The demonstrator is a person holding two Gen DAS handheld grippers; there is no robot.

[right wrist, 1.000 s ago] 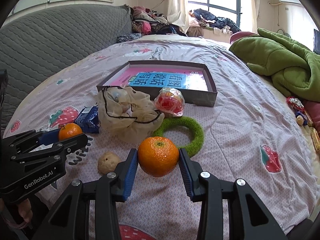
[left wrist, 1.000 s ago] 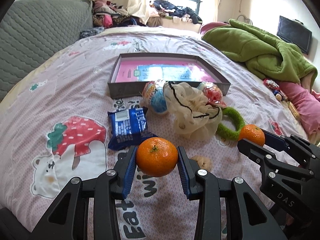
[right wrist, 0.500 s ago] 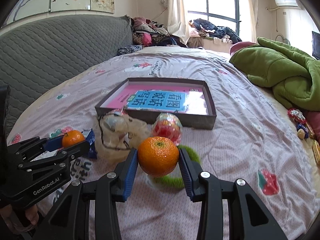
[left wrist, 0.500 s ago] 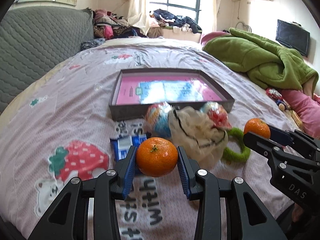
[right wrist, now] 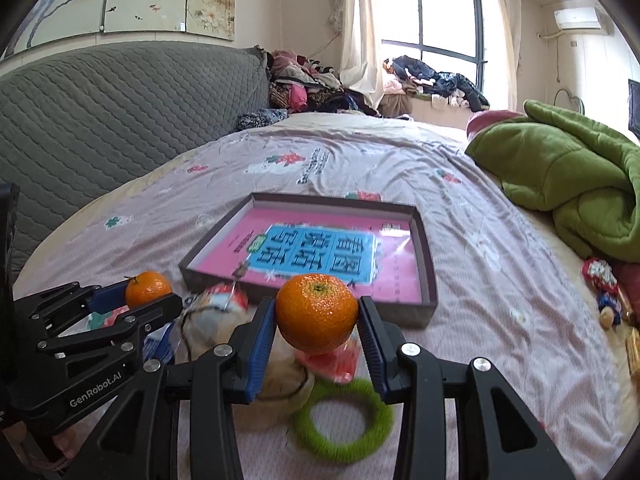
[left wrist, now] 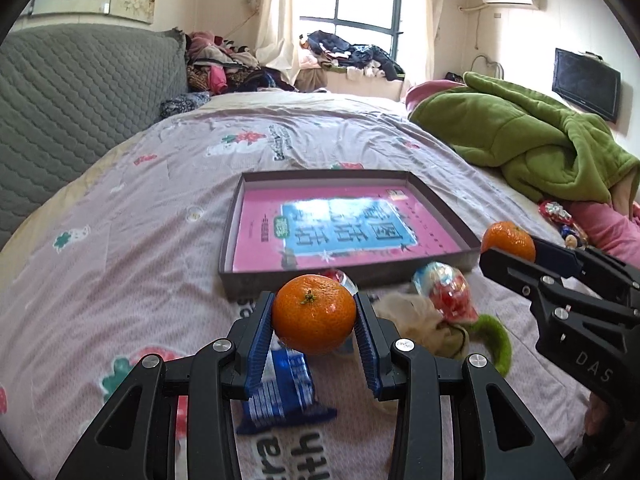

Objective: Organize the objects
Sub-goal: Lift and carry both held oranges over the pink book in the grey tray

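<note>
My left gripper [left wrist: 314, 318] is shut on an orange mandarin [left wrist: 314, 313], held above the bedspread. My right gripper [right wrist: 317, 316] is shut on a second mandarin [right wrist: 317, 311]; it shows at the right of the left wrist view as the right gripper [left wrist: 516, 254] with its mandarin [left wrist: 507, 240]. The left gripper [right wrist: 138, 296] and its mandarin [right wrist: 148, 289] appear at the left of the right wrist view. Just beyond both lies a shallow dark box [left wrist: 236, 282] [right wrist: 424, 312] with a pink and blue book inside.
Under the grippers lie a blue snack packet [left wrist: 280, 396], a beige mesh bag [left wrist: 420, 320], a red wrapped ball [left wrist: 448, 292] and a green fuzzy ring [right wrist: 344, 420]. A green blanket [left wrist: 528, 140] is heaped at the right, a grey quilted headboard [right wrist: 100, 112] at the left.
Both grippers have risen and moved forward toward the box, each still holding its mandarin. The loose items on the bed now sit lower in both views.
</note>
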